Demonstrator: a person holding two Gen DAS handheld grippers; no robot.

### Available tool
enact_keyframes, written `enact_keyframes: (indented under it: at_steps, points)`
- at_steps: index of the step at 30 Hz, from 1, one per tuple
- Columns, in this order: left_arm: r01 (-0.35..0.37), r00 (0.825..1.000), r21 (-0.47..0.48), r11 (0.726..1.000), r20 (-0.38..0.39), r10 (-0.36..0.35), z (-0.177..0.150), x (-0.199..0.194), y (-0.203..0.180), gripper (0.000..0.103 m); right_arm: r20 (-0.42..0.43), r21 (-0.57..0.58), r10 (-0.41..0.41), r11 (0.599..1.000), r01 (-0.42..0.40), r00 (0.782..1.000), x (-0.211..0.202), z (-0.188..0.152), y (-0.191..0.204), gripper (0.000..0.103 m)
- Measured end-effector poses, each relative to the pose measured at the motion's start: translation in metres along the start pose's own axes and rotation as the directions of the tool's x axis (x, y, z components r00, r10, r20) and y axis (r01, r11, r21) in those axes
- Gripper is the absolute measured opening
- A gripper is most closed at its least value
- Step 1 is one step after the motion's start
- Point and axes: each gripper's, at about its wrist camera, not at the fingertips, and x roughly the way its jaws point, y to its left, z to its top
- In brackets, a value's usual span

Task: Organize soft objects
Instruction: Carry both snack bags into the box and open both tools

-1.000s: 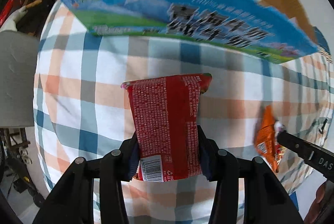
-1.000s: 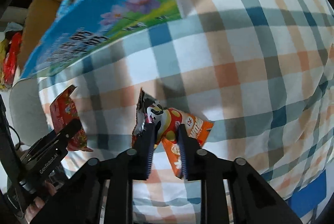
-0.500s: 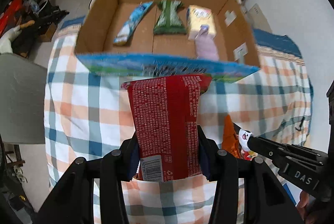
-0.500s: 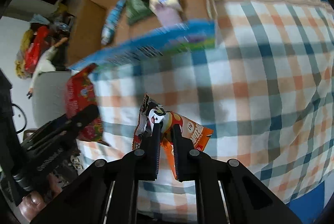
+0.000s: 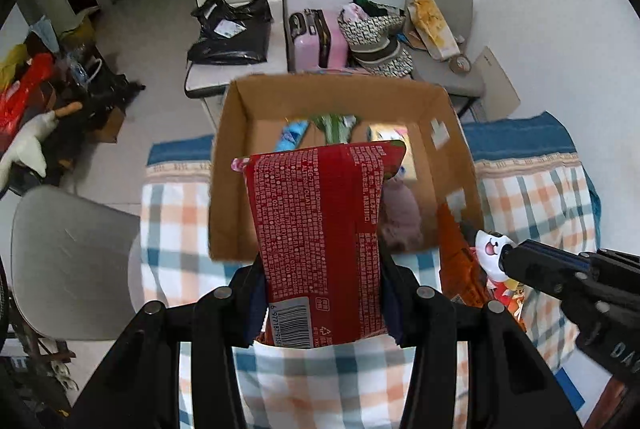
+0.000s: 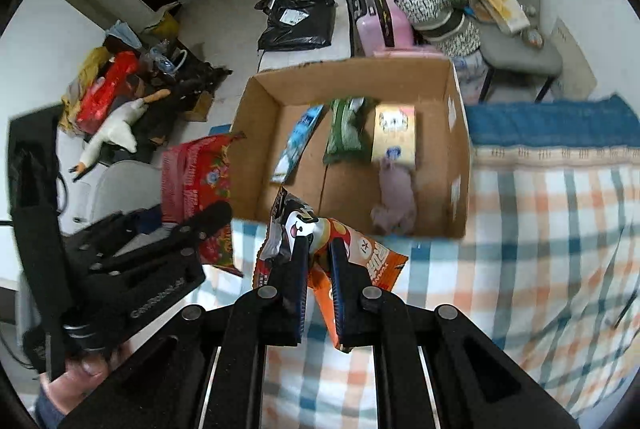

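Checked orange-and-blue cloth (image 6: 540, 229) covers the table, carrying an open brown cardboard box (image 6: 256, 133) at twelve o'clock. Left gripper (image 5: 322, 305) clamps a red foil snack packet (image 5: 320, 229); right gripper (image 6: 318, 269) pinches an orange panda-print snack bag (image 6: 368, 261).

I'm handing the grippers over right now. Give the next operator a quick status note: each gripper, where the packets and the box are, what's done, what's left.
Left gripper: shut on the red packet, held above the near edge of the cardboard box.
Right gripper: shut on the orange packet, also just short of the box.
Done: already in the box are a blue packet, a green packet, a yellow packet and a purple soft toy.
Left: carry both held packets over the box wall, release them inside, probably in the free floor space near the front.
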Motion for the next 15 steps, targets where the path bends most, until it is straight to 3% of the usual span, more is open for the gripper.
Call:
enact_keyframes:
  at_steps: [7, 15]
  points:
    - [-0.045, 0.999, 0.005, 0.999, -0.007, 0.045, 0.036, 0.025, 0.016, 0.044, -0.030, -0.034, -0.066, 0.997, 0.065, 0.997, 0.045, 0.036, 0.008, 0.011]
    - [-0.020, 0.992, -0.034, 0.999, -0.122, 0.015, 0.053, 0.089, 0.034, 0.044, -0.092, -0.014, -0.101, 0.995, 0.100, 0.991, 0.114, 0.059, -0.003, 0.011]
